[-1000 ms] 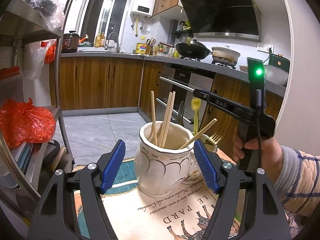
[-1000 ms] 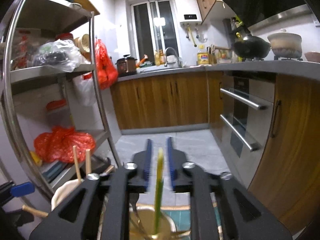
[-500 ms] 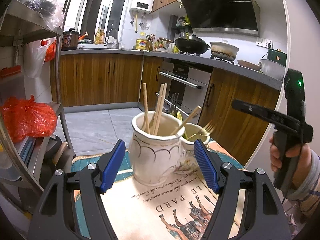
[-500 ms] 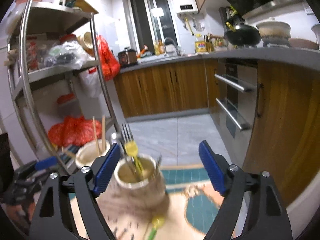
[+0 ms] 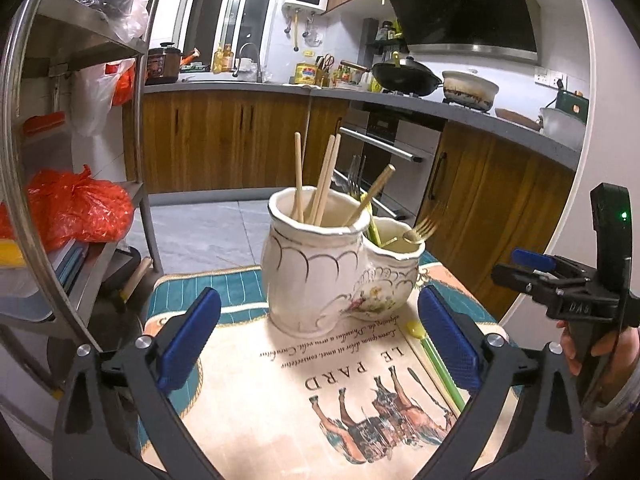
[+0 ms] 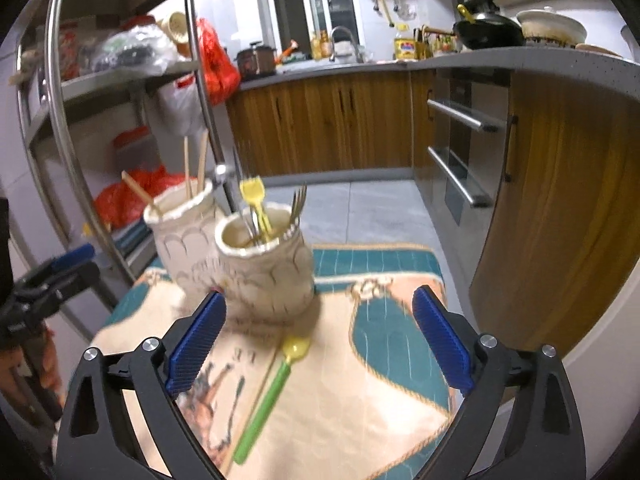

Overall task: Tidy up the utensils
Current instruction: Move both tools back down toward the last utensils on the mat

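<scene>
A white double ceramic holder (image 5: 320, 264) stands on a printed mat (image 5: 300, 380). Its taller pot holds several wooden chopsticks (image 5: 326, 178); the lower pot (image 6: 266, 264) holds forks and a yellow-green fork (image 6: 256, 204). A green-handled yellow spoon (image 6: 272, 388) lies on the mat in front of the holder, also in the left wrist view (image 5: 434, 360). My left gripper (image 5: 316, 344) is open and empty before the holder. My right gripper (image 6: 316, 344) is open and empty above the spoon, and shows in the left wrist view (image 5: 532, 264).
A metal shelf rack (image 5: 80, 160) with red bags (image 5: 76, 208) stands left of the table. Wooden cabinets and an oven (image 6: 464, 152) line the back and right. The mat's far edge (image 6: 376, 252) ends at the tiled floor.
My right gripper opened, let the yellow-green fork go into the lower pot and drew back and down toward the mat. My left gripper backed away a little from the holder.
</scene>
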The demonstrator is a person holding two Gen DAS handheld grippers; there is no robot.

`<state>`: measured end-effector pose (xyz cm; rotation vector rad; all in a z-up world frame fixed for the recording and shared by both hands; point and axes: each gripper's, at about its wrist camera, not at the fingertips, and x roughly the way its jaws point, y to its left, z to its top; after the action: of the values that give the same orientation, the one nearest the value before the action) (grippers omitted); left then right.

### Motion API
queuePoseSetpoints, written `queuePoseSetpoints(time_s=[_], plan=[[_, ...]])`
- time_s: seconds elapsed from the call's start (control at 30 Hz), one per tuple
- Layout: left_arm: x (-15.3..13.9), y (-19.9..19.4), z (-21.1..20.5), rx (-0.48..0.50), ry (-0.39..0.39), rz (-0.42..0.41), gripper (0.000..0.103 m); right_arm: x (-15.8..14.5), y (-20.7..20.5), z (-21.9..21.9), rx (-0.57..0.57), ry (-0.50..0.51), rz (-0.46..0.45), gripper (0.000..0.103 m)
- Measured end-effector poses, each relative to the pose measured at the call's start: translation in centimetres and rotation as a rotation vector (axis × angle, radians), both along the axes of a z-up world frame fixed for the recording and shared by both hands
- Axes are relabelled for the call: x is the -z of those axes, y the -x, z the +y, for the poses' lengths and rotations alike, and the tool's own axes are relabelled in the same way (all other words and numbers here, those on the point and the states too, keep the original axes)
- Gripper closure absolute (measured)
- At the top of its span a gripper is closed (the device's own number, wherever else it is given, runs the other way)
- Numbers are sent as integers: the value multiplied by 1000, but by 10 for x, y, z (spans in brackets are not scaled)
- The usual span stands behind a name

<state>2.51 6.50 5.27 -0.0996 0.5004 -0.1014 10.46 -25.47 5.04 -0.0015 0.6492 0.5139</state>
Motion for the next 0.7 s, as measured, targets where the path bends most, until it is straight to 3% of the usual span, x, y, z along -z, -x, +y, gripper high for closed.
queuePoseSetpoints(time_s=[0.2, 0.6, 0.67, 0.7], plan=[[9, 7, -14, -7, -23, 20, 6, 25, 8, -1, -11, 9, 53, 8], [30, 11, -23, -5, -62, 63, 6, 57, 10, 25, -65, 125, 151, 8], [34, 11, -23, -3, -60, 70, 6, 62, 9, 27, -71, 126, 170, 12], [35, 11, -24, -2, -60, 73, 6, 65, 8, 29, -74, 132, 181, 24]])
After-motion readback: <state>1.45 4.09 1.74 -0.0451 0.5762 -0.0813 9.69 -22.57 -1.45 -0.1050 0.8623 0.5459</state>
